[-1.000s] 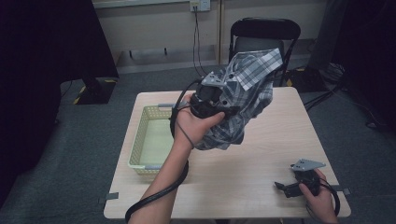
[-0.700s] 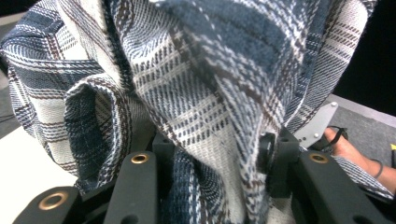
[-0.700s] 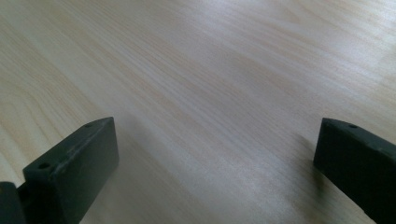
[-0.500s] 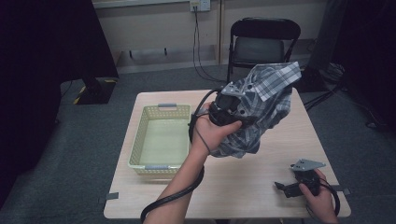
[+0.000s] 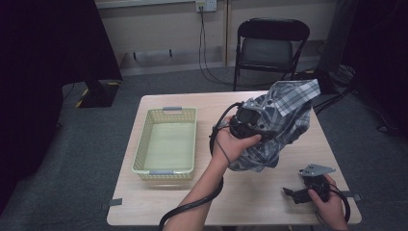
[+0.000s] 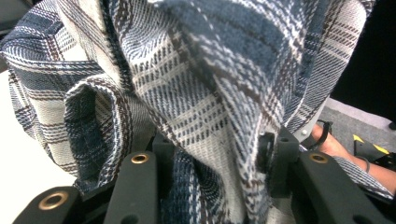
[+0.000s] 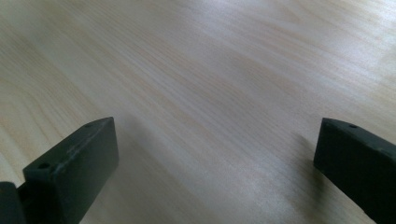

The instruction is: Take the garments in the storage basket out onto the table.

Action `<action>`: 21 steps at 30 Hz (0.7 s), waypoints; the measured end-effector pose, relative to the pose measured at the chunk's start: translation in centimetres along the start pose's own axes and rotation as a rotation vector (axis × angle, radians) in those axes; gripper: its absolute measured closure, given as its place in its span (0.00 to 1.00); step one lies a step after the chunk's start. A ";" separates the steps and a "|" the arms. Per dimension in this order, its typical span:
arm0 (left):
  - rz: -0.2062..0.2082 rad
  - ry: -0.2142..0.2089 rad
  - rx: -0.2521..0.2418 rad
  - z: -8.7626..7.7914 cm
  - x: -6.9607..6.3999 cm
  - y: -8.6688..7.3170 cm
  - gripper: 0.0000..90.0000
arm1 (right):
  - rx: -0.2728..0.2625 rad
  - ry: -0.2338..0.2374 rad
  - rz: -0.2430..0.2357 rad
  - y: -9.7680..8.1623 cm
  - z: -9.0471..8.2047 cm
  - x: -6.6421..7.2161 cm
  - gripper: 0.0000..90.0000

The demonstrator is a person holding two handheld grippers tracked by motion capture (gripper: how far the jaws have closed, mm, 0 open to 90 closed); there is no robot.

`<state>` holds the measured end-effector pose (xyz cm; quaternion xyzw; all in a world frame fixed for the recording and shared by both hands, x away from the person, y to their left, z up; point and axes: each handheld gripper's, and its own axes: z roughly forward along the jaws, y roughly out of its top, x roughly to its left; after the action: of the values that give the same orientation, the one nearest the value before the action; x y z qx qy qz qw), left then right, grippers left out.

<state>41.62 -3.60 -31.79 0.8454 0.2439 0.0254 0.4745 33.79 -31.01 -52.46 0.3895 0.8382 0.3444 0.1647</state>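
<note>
We see a pale wooden table [image 5: 159, 207] on grey carpet [image 5: 86, 144]; behind it stands a black folding chair [image 5: 272, 45]. A wall socket [image 5: 202, 6] feeds dangling cables; the room's sides lie dark.

On the table [image 5: 269, 202], the basket [image 5: 166, 144] sits left of centre. Right of it, the plaid shirt [image 5: 284, 120] hangs from the left gripper [image 5: 252, 122]. The right gripper [image 5: 310, 185] rests lower right. A chair [image 5: 269, 48] stands behind, upper centre.

No words, labels, brands or numbers can be read anywhere; the plaid cloth [image 5: 284, 120] bears only its woven checks. The basket [image 5: 166, 171] at left is unmarked.
</note>
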 end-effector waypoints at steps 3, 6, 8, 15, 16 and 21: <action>-0.016 -0.014 -0.005 0.8 0.3 -0.6 0.65 | 0.000 0.000 -0.001 0.0 0.0 0.0 0.00; -0.043 -0.020 -0.003 1.7 0.7 -1.2 0.65 | 0.000 0.000 0.000 0.0 0.0 0.0 0.00; -0.054 -0.016 0.004 2.3 1.0 -1.6 0.65 | 0.000 0.000 0.000 0.0 0.0 0.0 0.00; -0.094 -0.004 0.022 3.9 2.4 -3.2 0.65 | 0.001 0.001 0.000 0.0 0.0 0.0 0.00; -0.100 0.004 0.027 4.0 2.6 -3.4 0.65 | 0.001 0.002 0.001 0.0 0.0 0.0 0.00; -0.128 0.026 0.043 4.5 3.9 -4.7 0.65 | 0.001 0.002 0.000 0.0 0.0 0.0 0.00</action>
<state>44.45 -3.50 -38.79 0.8378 0.3040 0.0007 0.4535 33.78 -31.01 -52.46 0.3891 0.8386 0.3442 0.1638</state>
